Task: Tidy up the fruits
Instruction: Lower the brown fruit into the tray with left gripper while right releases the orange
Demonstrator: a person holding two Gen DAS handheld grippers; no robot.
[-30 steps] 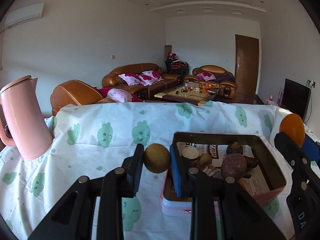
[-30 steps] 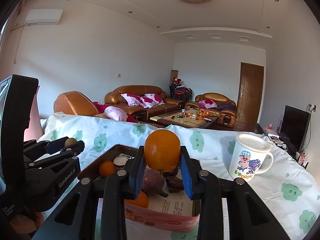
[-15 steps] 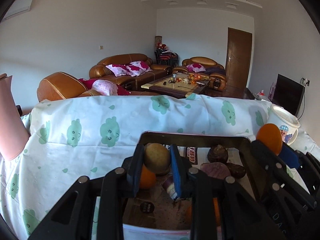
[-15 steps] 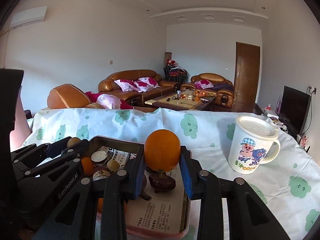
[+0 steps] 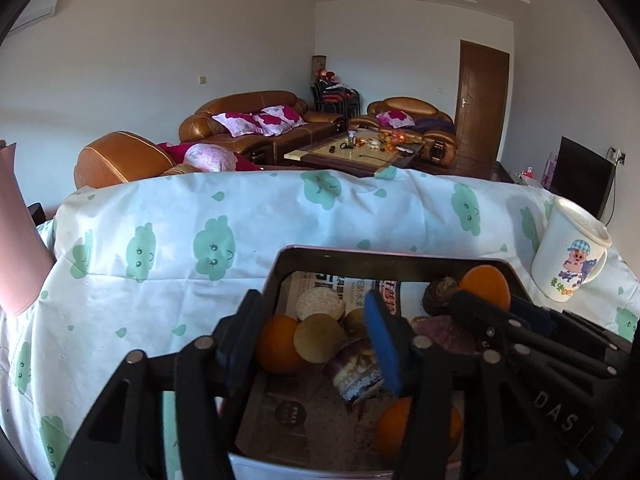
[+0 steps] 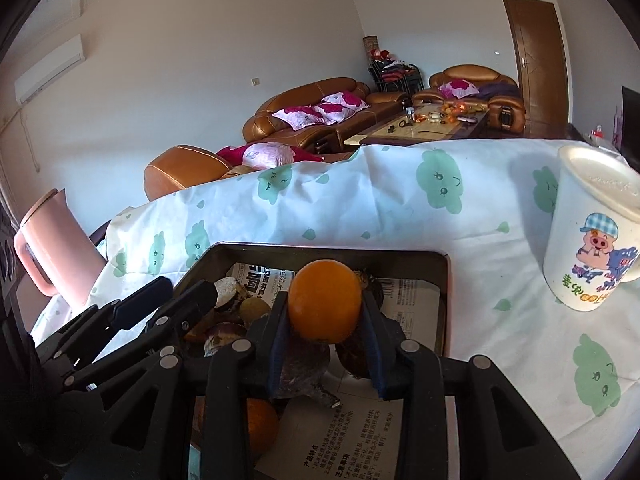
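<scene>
A: Item: orange (image 6: 325, 300), clasped between the right tool (image 6: 326, 334) pads, which are easing apart, above the tin (image 6: 442, 300).
B: Left tool (image 5: 310, 342)?
A: Jaws spreading, nothing gripped; brown fruit (image 5: 319, 337) lies in the tin.
B: Risk?
A: Likely the orange drops onto piled fruit, rolling toward the mug (image 6: 592, 232).

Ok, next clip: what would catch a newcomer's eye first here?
Probably the bright round orange, between the right gripper's blue pads, whose jaws are opening, above the dark rectangular fruit tin. Next, the left gripper, jaws opening, over a tan round fruit lying in that tin. To the right on the cloud-print cloth stands a white cartoon-pig mug.
</scene>
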